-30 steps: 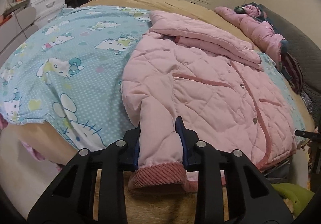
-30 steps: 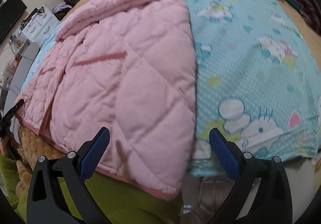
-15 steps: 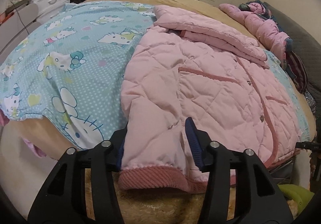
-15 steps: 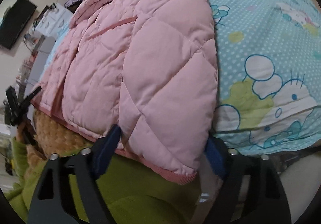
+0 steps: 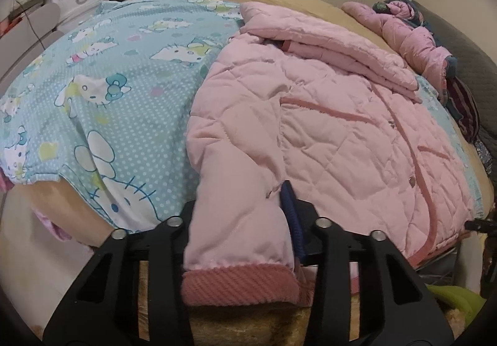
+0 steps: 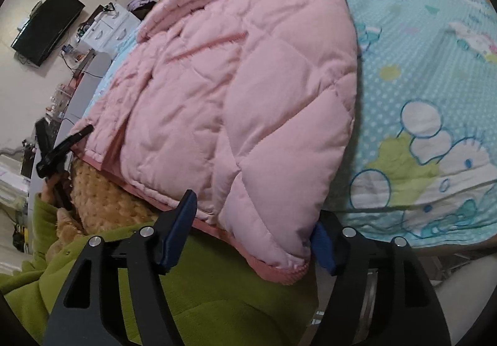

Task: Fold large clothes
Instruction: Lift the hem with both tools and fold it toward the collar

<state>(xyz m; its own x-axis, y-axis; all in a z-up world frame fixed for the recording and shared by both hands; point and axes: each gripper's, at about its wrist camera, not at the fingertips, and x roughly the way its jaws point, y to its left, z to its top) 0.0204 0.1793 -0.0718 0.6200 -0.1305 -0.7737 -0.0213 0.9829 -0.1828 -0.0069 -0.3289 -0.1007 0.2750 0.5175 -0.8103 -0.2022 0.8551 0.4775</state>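
Between both grippers' jaws, pink jacket (image 5: 326, 116)

Pink quilted jacket (image 5: 326, 128); turquoise polka-dot cartoon-cat sheet (image 5: 124, 97).

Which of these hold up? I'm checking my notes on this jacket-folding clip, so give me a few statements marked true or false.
1. The pink quilted jacket lies on a blue cartoon-cat sheet. True.
2. The left gripper has the jacket's sleeve, ending in a ribbed cuff, between its fingers. True; its jaws are closing.
3. The right gripper hangs over bare sheet, nothing between its fingers. False; the jacket's bottom corner sits between them.
4. The jacket is green. False; it is pink, and the green is the person's clothing.
5. A second pink jacket lies farther back on the bed. True.
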